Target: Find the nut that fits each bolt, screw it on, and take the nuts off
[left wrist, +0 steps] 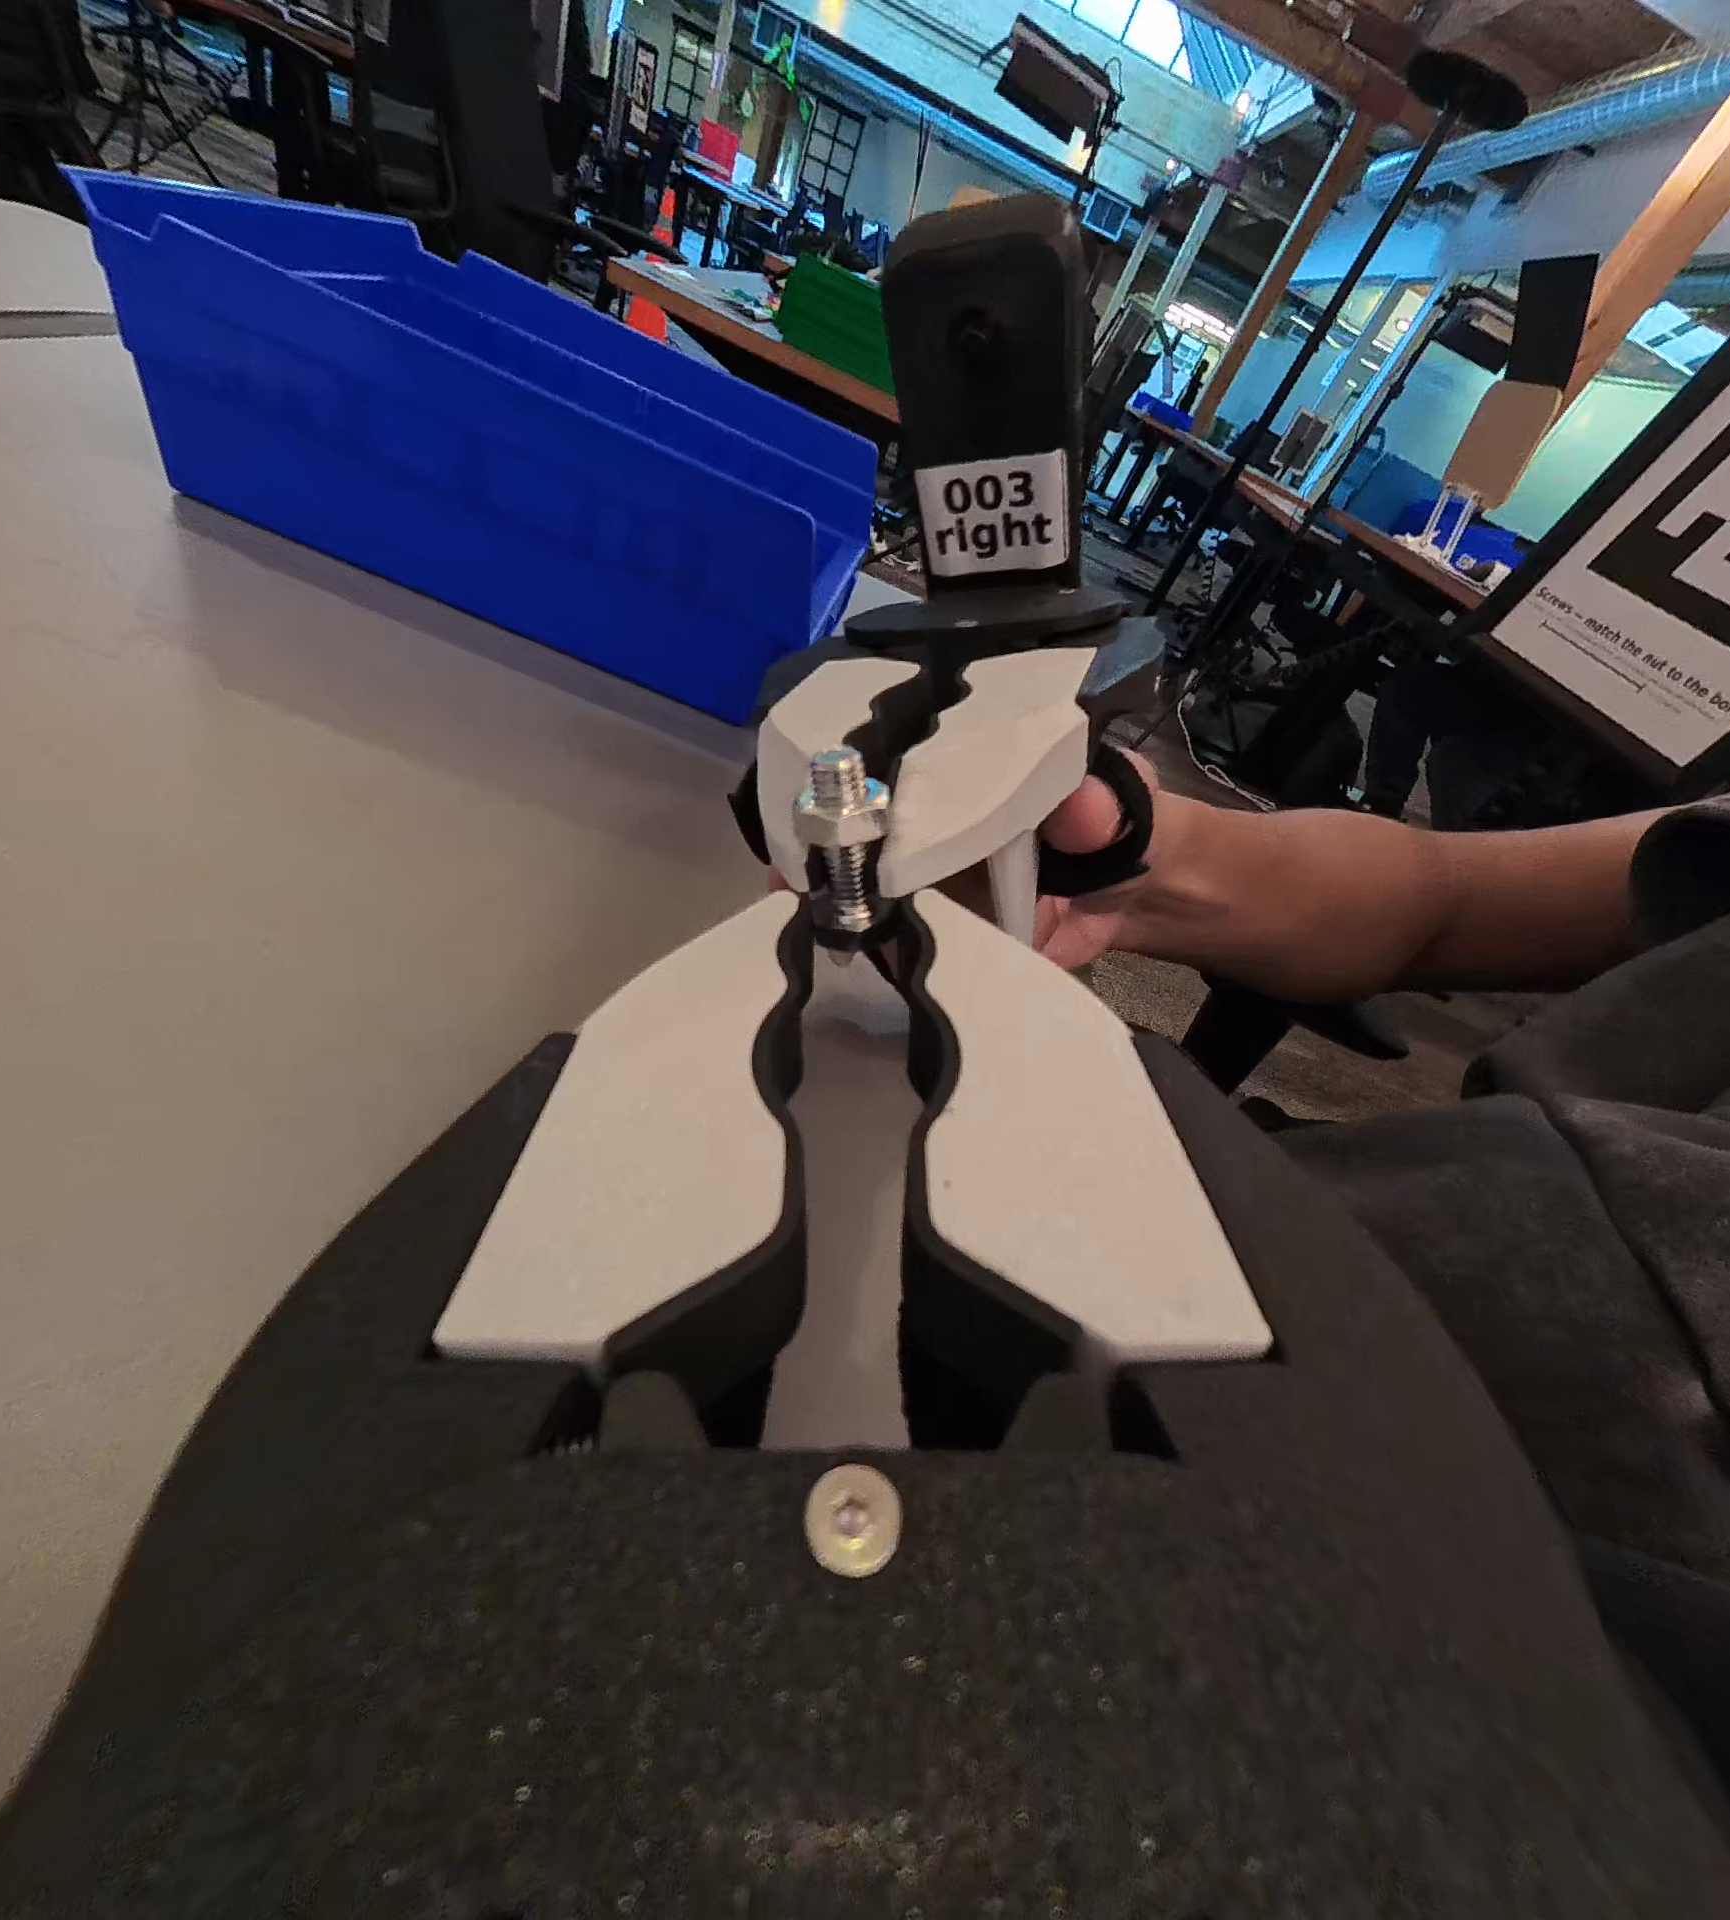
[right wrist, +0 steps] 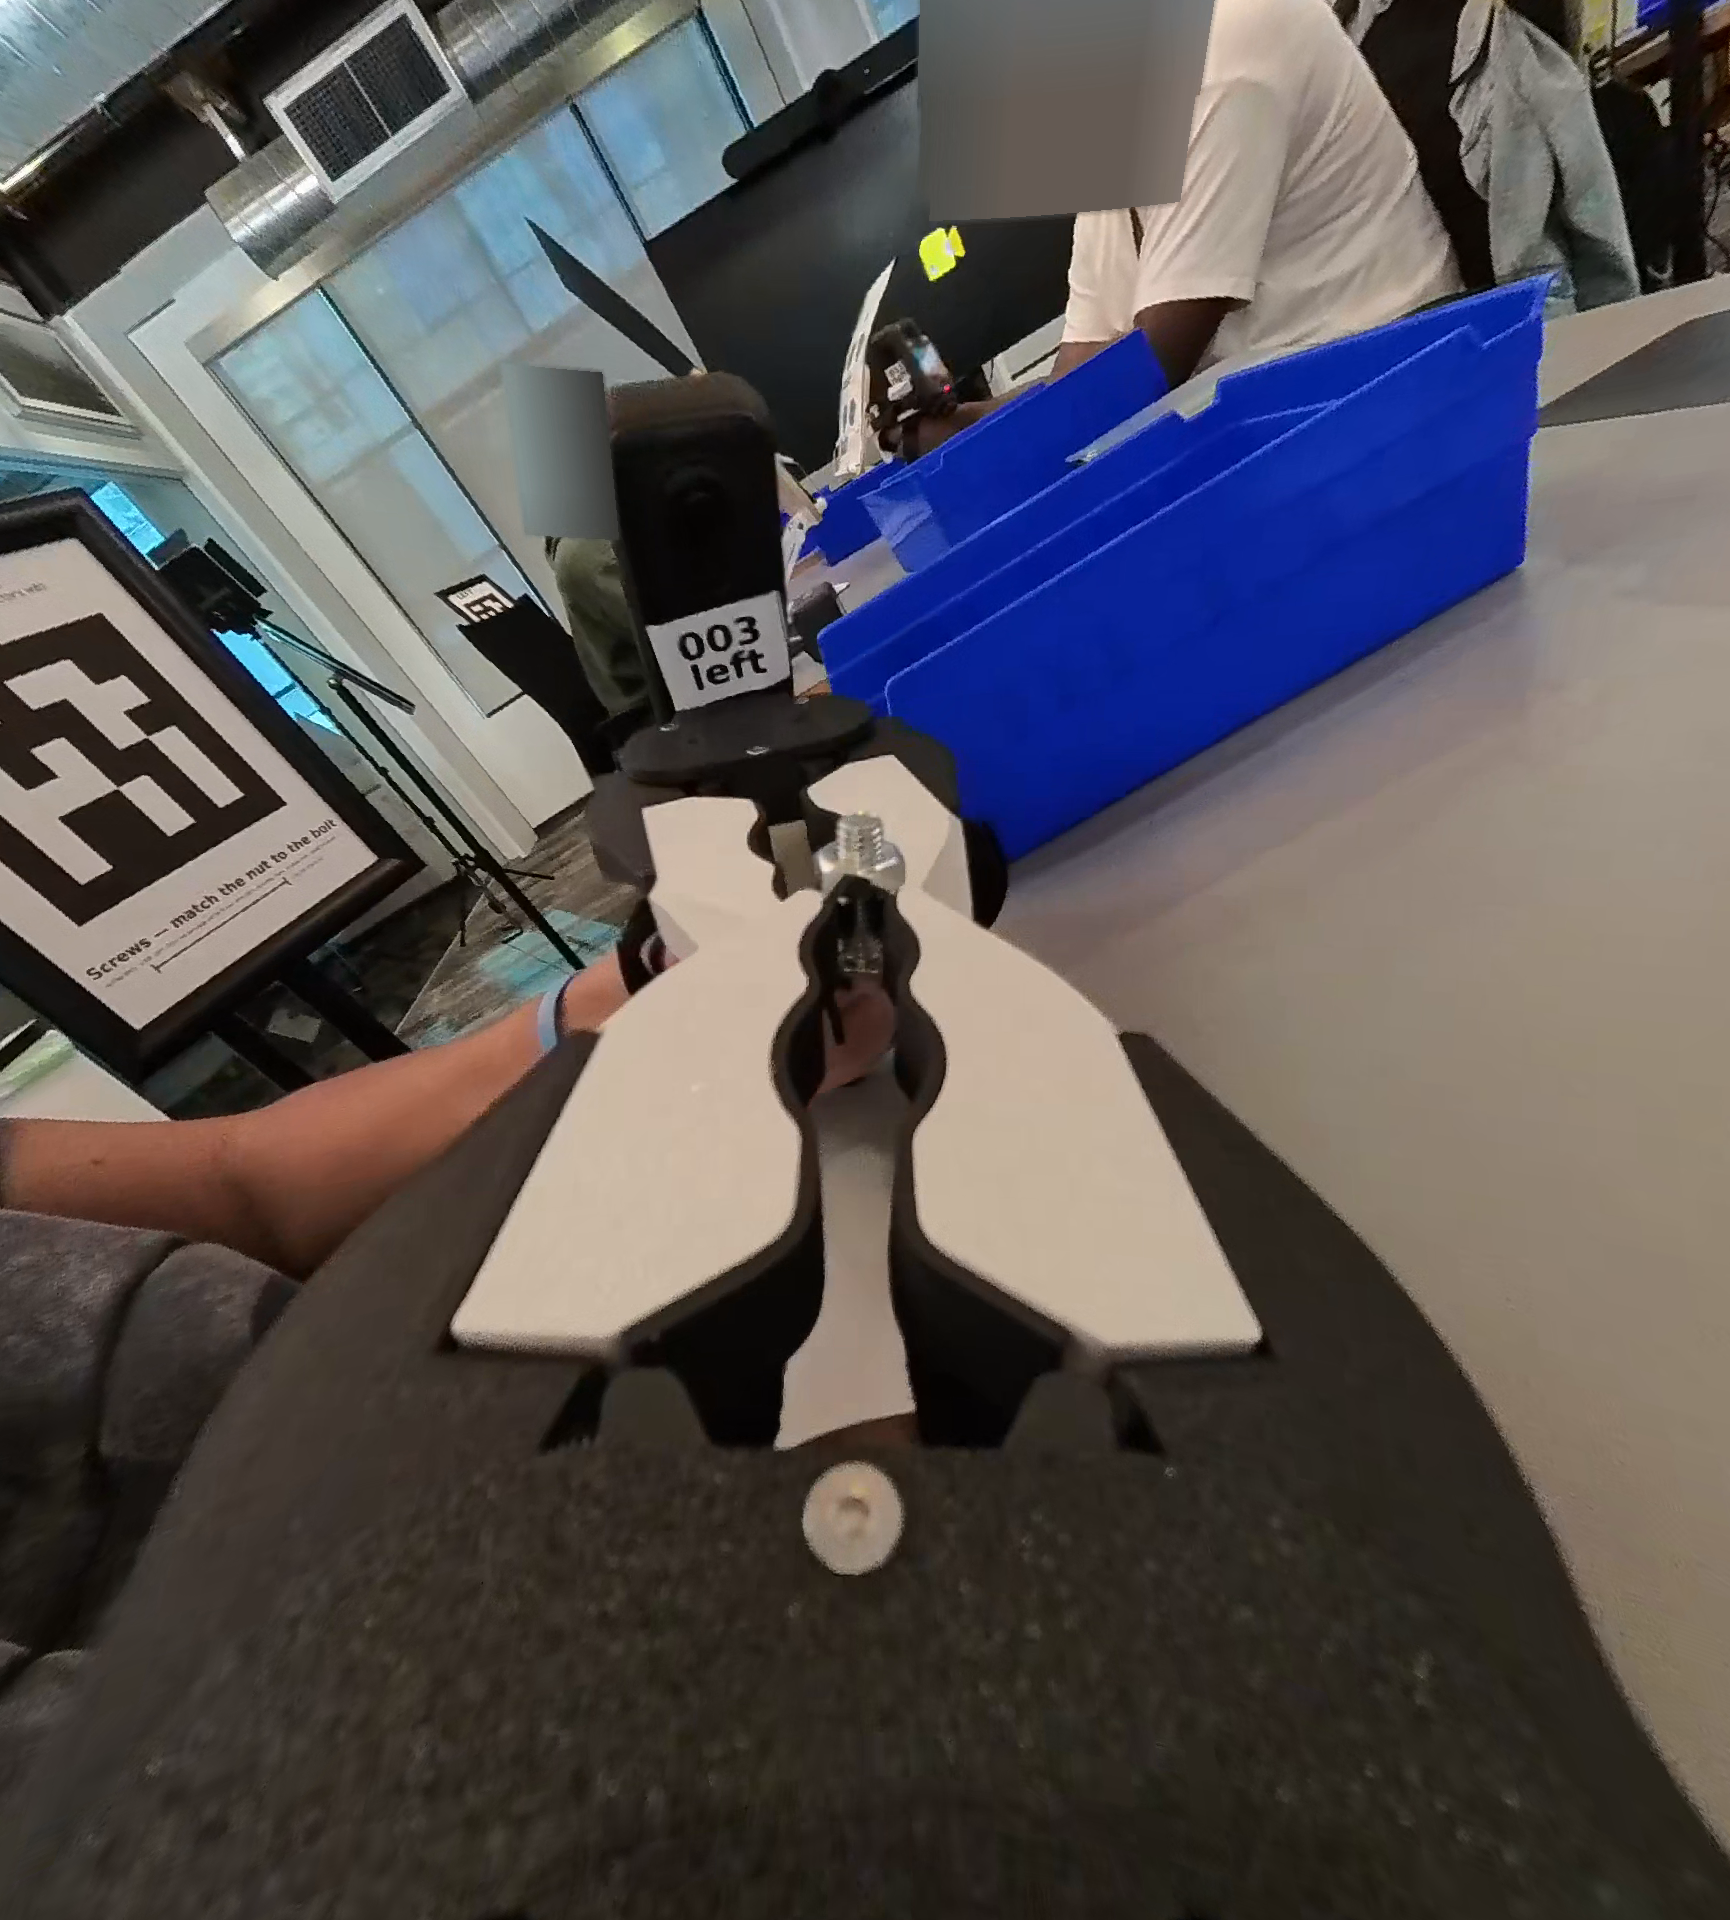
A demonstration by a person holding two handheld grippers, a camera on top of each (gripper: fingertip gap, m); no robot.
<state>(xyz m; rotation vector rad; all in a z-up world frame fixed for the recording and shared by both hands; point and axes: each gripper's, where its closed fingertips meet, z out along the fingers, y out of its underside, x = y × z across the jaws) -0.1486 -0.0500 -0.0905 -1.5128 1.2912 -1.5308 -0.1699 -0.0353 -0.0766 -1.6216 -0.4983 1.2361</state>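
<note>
A silver bolt (left wrist: pixel 843 883) stands upright in mid-air between my two grippers, which face each other. A silver hex nut (left wrist: pixel 840 818) sits on its thread near the top. My left gripper (left wrist: pixel 848 923) is shut on the bolt's lower end. My right gripper (left wrist: pixel 845 847) has its white fingers around the shank at and just under the nut. In the right wrist view my right gripper (right wrist: pixel 859 909) is shut on the threaded shank, with the nut (right wrist: pixel 861 862) just above its tips and the bolt (right wrist: pixel 863 834) poking up. The left gripper's fingers (right wrist: pixel 705 862) show behind.
A long blue bin (left wrist: pixel 487 499) stands on the grey table (left wrist: pixel 217 831), also in the right wrist view (right wrist: pixel 1204 623). More blue bins (right wrist: pixel 1027 447) lie beyond. A framed sign (left wrist: pixel 1723 540) stands off the table. A person in a white shirt (right wrist: pixel 1287 208) stands at the far side. My left and right fingertips are right by each other.
</note>
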